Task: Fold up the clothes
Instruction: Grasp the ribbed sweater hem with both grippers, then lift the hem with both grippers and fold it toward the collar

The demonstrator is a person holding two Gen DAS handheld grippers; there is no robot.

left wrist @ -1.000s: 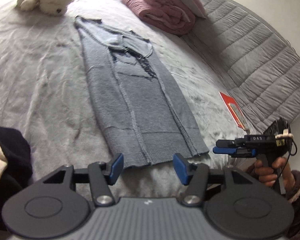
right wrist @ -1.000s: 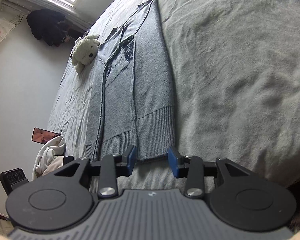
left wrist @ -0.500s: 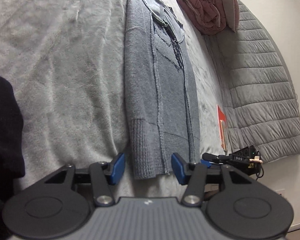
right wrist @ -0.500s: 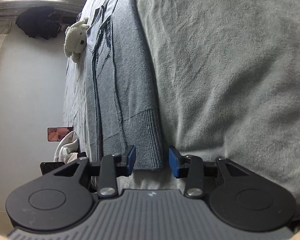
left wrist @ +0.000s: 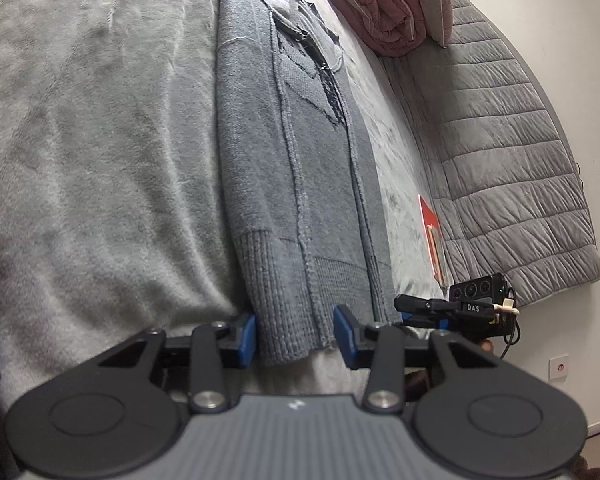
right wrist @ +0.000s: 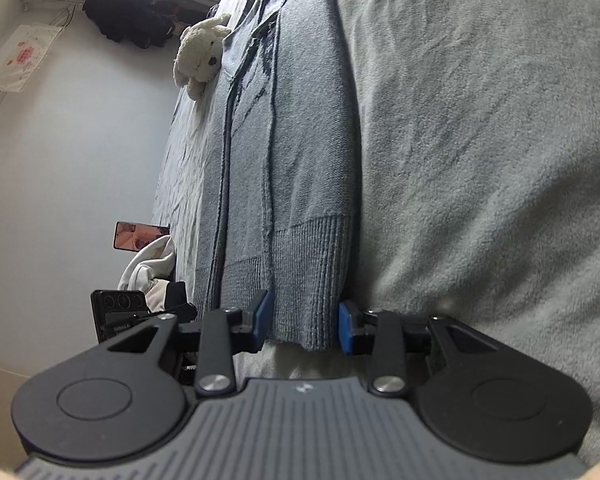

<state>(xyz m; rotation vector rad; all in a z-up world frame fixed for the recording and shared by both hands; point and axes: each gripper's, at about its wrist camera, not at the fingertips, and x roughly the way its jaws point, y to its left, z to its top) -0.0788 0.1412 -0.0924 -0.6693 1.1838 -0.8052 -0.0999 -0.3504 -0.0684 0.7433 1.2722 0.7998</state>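
Both tools agape astride sweater (left wrist: 300, 184) hem: left tool (left wrist: 294, 332), right tool (right wrist: 305, 322). "DAS" label (left wrist: 473, 308) legible.

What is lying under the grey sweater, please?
The grey sweater lies flat on a grey fleece blanket that covers the bed. The blanket shows on both sides of it. The part directly beneath is covered, so anything there cannot be seen.

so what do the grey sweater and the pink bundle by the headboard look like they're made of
The grey sweater looks like a matte knit, probably wool or acrylic: ribbed hem, visible stitch rows, raised seams. The pink bundle seems a soft quilted comforter, likely a synthetic shell with padding: puffy rolled folds, slight sheen.
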